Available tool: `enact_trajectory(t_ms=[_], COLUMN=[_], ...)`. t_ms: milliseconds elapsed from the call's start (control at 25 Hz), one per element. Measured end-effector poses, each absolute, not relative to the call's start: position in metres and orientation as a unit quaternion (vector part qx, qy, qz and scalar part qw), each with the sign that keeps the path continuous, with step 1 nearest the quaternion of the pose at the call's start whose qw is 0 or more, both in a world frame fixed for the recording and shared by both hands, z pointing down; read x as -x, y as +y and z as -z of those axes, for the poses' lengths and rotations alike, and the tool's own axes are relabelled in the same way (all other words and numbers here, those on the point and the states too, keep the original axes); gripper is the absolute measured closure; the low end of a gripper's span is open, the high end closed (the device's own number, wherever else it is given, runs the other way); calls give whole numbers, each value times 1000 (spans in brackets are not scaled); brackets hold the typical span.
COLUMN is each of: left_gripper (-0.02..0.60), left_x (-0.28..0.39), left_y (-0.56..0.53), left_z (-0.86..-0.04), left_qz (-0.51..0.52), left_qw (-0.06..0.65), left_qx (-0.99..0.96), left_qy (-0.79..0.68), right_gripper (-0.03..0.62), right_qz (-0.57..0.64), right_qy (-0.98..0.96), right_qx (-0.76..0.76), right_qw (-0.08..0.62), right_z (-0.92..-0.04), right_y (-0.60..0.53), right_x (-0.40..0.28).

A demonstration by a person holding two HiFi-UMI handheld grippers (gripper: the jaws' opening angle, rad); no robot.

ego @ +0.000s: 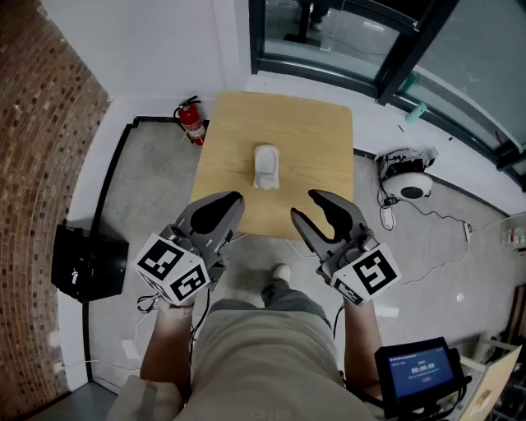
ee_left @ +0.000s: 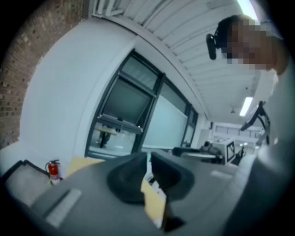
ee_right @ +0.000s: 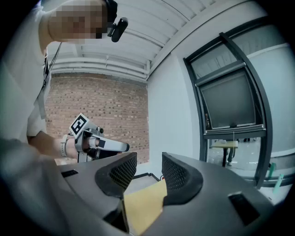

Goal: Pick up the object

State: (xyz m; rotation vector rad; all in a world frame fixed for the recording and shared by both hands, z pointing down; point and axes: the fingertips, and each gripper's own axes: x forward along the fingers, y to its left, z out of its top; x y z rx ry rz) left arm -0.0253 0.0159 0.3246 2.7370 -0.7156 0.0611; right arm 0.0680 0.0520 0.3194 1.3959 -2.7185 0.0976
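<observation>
Jaws of left gripper [ego: 229, 202] pressed together, empty, right gripper [ego: 306, 205] parted, empty, white object [ego: 267, 166] on table [ego: 320, 136] ahead, between both

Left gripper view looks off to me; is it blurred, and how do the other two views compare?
Left gripper view: soft throughout, the left gripper smeared in outline, the ceiling light blown out. Right gripper view: sharp, mesh on the pads readable, fisheye bowing the window frame. Head view: crisp, evenly lit, white object casting little shadow on the table.
</observation>
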Motion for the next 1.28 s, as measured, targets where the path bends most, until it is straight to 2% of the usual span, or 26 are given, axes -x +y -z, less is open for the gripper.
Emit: enact_trajectory(t_ms=[200, 400, 600, 680, 920, 1120, 1280], left_gripper=[555, 555, 555, 555, 555, 555, 555], left_x=[-3, 4, 15, 19, 15, 14, 24], left_y=[-32, -74, -105, -112, -114, -122, -133], left_z=[-322, -329, -338, -346, -380, -405, -423], left_qz=[-24, -37, -49, -49, -76, -93, -99], left_qw=[157, 159, 165, 182, 211, 237, 250], left_qx=[-956, -959, -962, -960, -954, -944, -937], left_qy=[-247, -232, -211, -207, -199, -210, -222], right_gripper=[439, 439, 434, 430, 402, 372, 369], right_qz=[-14, -27, -10, -13, -28, -13, 9], right_qy=[-894, -899, -902, -910, -897, -861, -834], right_qx=[-443, -434, -425, -399, -295, -230, -192], right_qw=[60, 42, 71, 112, 327, 453, 517], right_z=[-317, -315, -330, -362, -532, -636, -692], right_y=[1, -40, -68, -77, -93, -108, -125], right_x=[-82, -70, -52, -43, -37, -44, -41])
